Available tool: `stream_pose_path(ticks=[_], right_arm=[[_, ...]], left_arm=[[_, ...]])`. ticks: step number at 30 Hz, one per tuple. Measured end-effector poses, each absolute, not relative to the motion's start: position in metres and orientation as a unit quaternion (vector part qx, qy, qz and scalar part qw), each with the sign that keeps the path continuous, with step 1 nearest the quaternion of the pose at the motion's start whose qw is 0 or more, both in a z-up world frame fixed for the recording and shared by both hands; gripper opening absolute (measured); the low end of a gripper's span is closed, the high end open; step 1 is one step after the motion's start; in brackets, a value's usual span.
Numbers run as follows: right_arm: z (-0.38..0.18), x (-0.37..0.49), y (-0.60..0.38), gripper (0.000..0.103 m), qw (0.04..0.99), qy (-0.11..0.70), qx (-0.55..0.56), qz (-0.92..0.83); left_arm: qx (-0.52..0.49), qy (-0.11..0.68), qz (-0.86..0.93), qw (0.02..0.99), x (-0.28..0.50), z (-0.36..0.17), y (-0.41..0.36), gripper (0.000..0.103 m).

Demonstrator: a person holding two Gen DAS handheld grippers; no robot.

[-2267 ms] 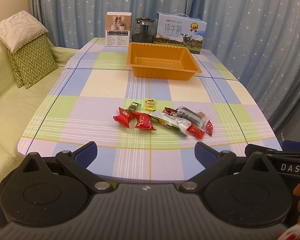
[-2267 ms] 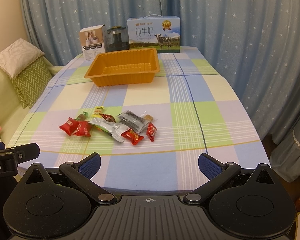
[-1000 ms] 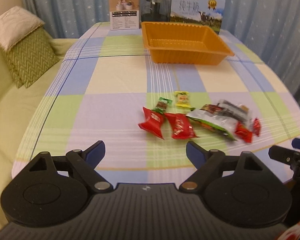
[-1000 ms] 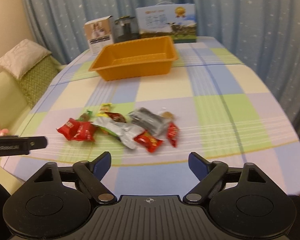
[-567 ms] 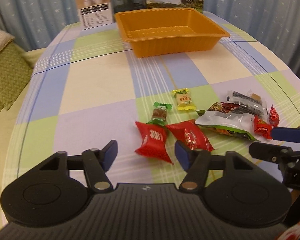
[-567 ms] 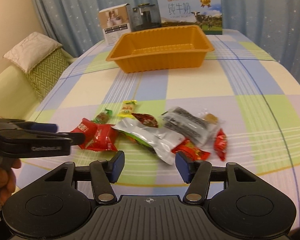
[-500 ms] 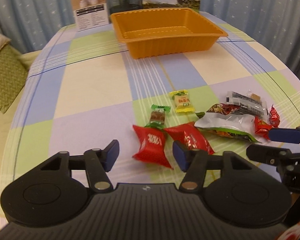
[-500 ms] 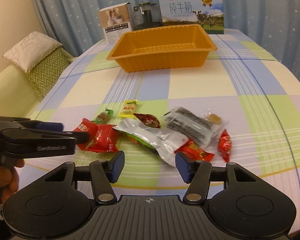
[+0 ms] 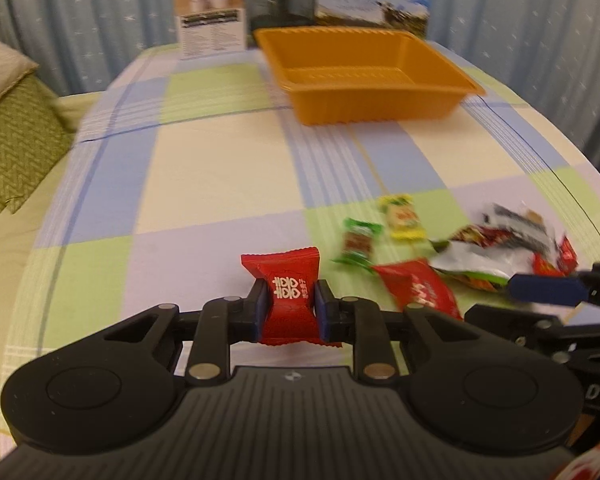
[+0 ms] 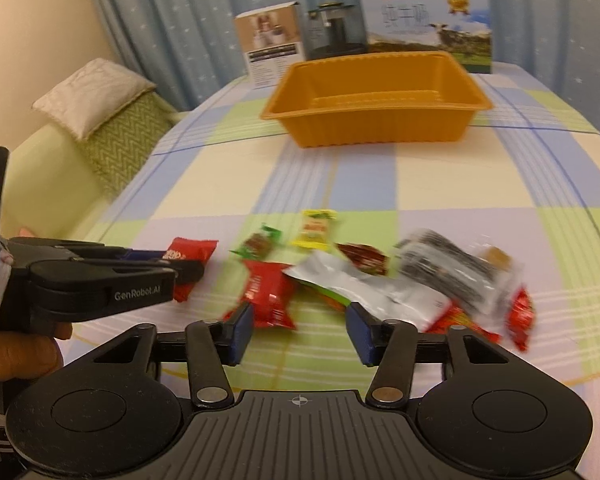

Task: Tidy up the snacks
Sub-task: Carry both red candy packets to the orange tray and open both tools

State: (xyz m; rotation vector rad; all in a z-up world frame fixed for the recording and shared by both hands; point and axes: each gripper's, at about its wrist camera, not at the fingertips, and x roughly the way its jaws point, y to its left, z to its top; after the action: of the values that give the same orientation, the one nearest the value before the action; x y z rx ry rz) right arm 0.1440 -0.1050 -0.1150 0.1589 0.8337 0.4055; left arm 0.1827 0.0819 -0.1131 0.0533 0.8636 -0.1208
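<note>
My left gripper (image 9: 290, 310) is shut on a red candy packet (image 9: 288, 296), pinched at its waist just above the checked tablecloth; the right wrist view shows the same gripper (image 10: 182, 268) and packet (image 10: 190, 250). My right gripper (image 10: 300, 332) hangs low over the snack pile, its jaws closing without pressing on anything. A second red packet (image 10: 266, 294) lies just ahead of its left finger, and a silver pouch (image 10: 364, 284) ahead of its right. Small green (image 10: 258, 244) and yellow (image 10: 316, 230) candies, a dark clear-wrapped pack (image 10: 448, 270) and more red sweets lie around. The orange tray (image 10: 376, 128) stands empty farther back.
Behind the tray stand a white box (image 10: 272, 50), a dark jar (image 10: 332, 32) and a milk carton box (image 10: 428, 28) against blue curtains. A green sofa with cushions (image 10: 96, 92) runs along the table's left side. A hand (image 10: 16, 356) holds the left gripper.
Both grippers came forward and down to the snacks. The left jaws closed on the leftmost red packet. The right jaws narrowed over the pile.
</note>
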Motion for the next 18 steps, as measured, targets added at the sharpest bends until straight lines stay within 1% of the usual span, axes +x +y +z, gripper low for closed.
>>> stream_pose_path(ticks=[7, 9, 10, 12, 14, 17, 18], right_arm=[[-0.124, 0.163, -0.076, 0.049, 0.895, 0.399, 0.061, 0.192], [-0.13, 0.167, -0.069, 0.047, 0.894, 0.402, 0.053, 0.19], [-0.133, 0.169, -0.067, 0.044, 0.894, 0.404, 0.049, 0.188], [-0.138, 0.171, -0.064, 0.042, 0.892, 0.409, 0.045, 0.186], [-0.141, 0.172, -0.063, 0.035, 0.892, 0.411, 0.043, 0.184], [-0.139, 0.171, -0.064, 0.03, 0.895, 0.404, 0.042, 0.185], [-0.137, 0.169, -0.065, 0.029, 0.895, 0.402, 0.045, 0.188]], left_arm=[[-0.014, 0.412, -0.048, 0.91, 0.183, -0.108, 0.1, 0.022], [-0.019, 0.413, -0.048, 0.909, 0.182, -0.109, 0.102, 0.022], [-0.021, 0.413, -0.048, 0.909, 0.182, -0.11, 0.103, 0.022], [-0.023, 0.415, -0.049, 0.908, 0.182, -0.111, 0.102, 0.022], [-0.028, 0.416, -0.05, 0.908, 0.183, -0.112, 0.103, 0.022], [-0.037, 0.415, -0.052, 0.907, 0.185, -0.111, 0.102, 0.022], [-0.038, 0.413, -0.053, 0.909, 0.185, -0.109, 0.102, 0.022]])
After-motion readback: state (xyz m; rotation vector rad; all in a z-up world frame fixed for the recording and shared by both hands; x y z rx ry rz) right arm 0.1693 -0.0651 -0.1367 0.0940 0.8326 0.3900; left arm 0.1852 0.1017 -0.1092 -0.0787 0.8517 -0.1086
